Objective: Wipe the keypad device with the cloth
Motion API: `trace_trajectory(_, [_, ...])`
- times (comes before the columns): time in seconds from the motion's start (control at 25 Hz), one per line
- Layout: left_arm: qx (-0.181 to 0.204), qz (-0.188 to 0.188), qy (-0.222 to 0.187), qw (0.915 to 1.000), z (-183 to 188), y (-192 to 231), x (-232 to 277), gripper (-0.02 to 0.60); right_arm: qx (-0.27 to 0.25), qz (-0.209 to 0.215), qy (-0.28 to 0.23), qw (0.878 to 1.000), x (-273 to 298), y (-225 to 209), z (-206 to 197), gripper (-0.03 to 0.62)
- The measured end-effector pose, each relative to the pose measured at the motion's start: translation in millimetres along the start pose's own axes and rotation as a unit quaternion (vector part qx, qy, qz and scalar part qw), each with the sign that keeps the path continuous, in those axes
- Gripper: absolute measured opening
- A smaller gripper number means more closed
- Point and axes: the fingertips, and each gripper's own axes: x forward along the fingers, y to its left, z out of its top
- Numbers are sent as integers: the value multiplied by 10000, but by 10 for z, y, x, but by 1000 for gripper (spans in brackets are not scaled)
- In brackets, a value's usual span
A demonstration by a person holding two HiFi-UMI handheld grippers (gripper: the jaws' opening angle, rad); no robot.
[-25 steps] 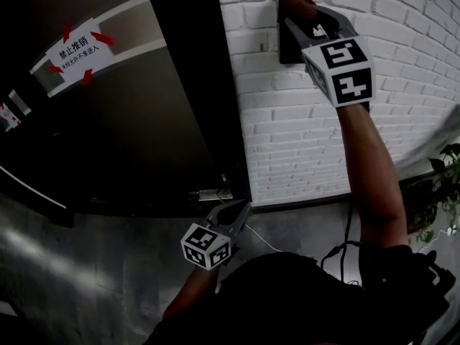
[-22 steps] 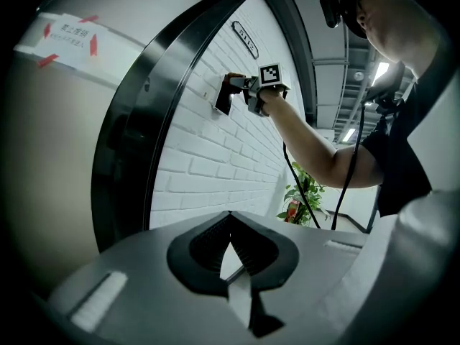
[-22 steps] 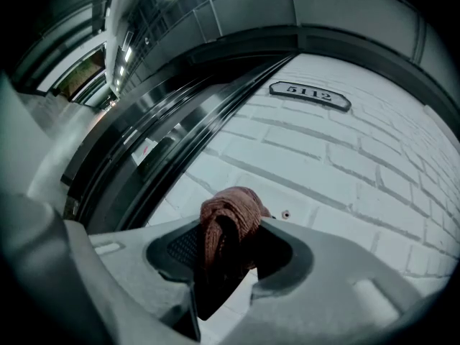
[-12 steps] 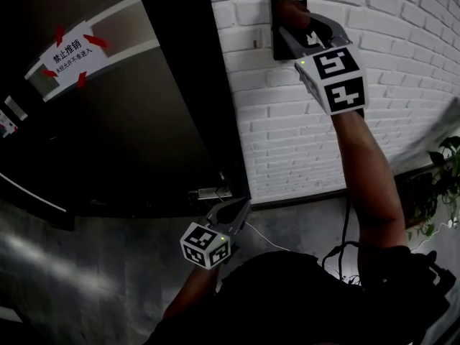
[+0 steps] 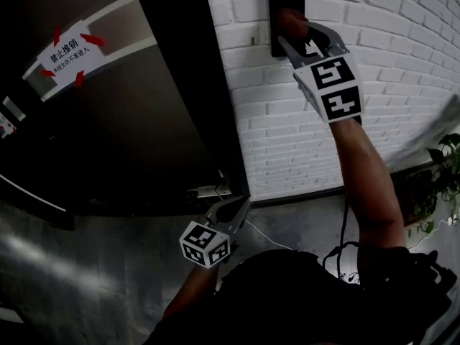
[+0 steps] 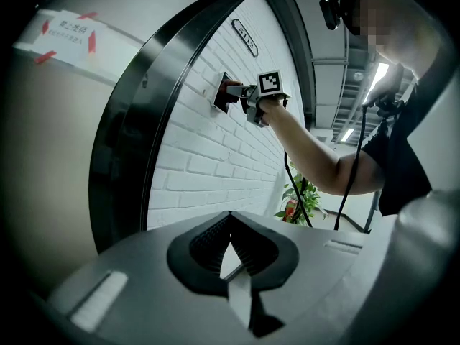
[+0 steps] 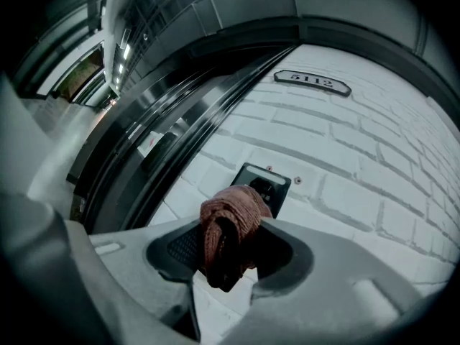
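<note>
My right claw (image 7: 231,244) was clamped on a bunched reddish-brown knitted cloth (image 7: 231,218). The wad stood up between the two grey jaws and bulged past their tips. I held it raised at arm's length against the black rectangular keypad device (image 5: 284,1), which was fixed flat to a white-painted brick wall (image 5: 302,135). From the head view the cloth covered the middle of the panel. The panel's top part showed above the cloth and its lower edge lay behind the claw. Along my own jaws, the cloth overlapped the panel's lower left corner, and I could not tell for sure whether it pressed on the face.

My left claw (image 6: 230,220) hung low by my waist, well apart from the device. Its jaws were drawn together with nothing between them, and it pointed up toward the wall.

A dark metal door frame (image 5: 188,99) ran just to the left of the keypad. Further left, a white paper notice (image 5: 68,51) was stuck on with red tape at its corners. An oval number plate (image 7: 311,83) sat on the bricks above the device, and a green leafy plant (image 5: 447,167) stood off to the right, near the floor.
</note>
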Motion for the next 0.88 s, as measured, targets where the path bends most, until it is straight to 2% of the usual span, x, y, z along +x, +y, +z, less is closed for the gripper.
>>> trace_trajectory(0.88, [22,1,38,10000,-12,-35,-54,17,55,256,416,9988,-54,389,-555,155])
